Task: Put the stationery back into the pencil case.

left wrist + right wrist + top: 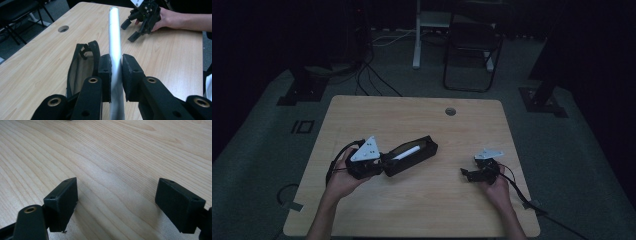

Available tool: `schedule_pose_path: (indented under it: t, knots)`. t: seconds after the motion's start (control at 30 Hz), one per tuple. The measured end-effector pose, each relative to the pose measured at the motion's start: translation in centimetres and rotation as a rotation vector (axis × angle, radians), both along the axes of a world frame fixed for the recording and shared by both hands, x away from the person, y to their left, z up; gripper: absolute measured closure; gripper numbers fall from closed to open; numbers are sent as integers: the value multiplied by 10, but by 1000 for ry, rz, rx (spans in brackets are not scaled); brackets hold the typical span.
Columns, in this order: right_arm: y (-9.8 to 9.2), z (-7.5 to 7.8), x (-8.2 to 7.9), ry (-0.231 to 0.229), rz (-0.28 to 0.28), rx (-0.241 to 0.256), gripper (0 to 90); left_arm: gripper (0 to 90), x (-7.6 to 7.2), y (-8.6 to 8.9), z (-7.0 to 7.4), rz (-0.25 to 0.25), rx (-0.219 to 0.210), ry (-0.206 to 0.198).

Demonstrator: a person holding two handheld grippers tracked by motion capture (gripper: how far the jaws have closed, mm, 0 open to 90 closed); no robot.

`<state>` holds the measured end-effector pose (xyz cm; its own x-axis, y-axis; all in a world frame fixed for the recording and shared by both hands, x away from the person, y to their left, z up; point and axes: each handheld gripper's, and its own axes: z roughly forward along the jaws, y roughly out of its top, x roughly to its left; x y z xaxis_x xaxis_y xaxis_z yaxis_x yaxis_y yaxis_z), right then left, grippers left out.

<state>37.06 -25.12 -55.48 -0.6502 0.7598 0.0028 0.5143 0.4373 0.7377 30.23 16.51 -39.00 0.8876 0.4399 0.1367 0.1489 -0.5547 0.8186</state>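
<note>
1. A person sits at a light wooden table (422, 200), holding a two-jaw gripper in each hand.
2. The left gripper (116, 75) has its jaws pressed against both sides of a smooth silver-white tube (115, 37), clamping it.
3. The tube runs straight out ahead between the jaws (its far end points toward the other hand).
4. From above, the left gripper (384, 159) sits left of the table's centre, and the tube (406, 152) lies along the open top of a long black pouch (419, 155).
5. In the left gripper view the pouch (81, 67) lies just beside the jaws, its pale lining showing.
6. The right gripper (116, 205) has its jaws spread wide, with bare wood between them.
7. From above, the right gripper (471, 173) rests near the table's right edge, well apart from the pouch.
8. A round hole (450, 111) sits near the table's far edge.
</note>
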Motion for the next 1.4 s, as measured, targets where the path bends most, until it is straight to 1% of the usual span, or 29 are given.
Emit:
schedule_pose_path:
  t: [0.37, 0.73, 0.87, 1.03, 1.4]
  knots:
    - [0, 0, 0, 0, -1, 0, 185, 786, 8, -5, 2, 9, -6, -12]
    - [0, 0, 0, 1, -1, 1, 186, 786, 16, -5, 0, 28, -7, -11]
    - [0, 0, 0, 1, 0, 1, 185, 786, 18, -5, -1, 42, -2, -12]
    - [0, 0, 0, 0, 0, -1, 186, 787, 21, -7, -4, 51, 18, -14]
    - [0, 0, 0, 0, 1, -1, 185, 786, 29, -11, -9, 83, 25, -27]
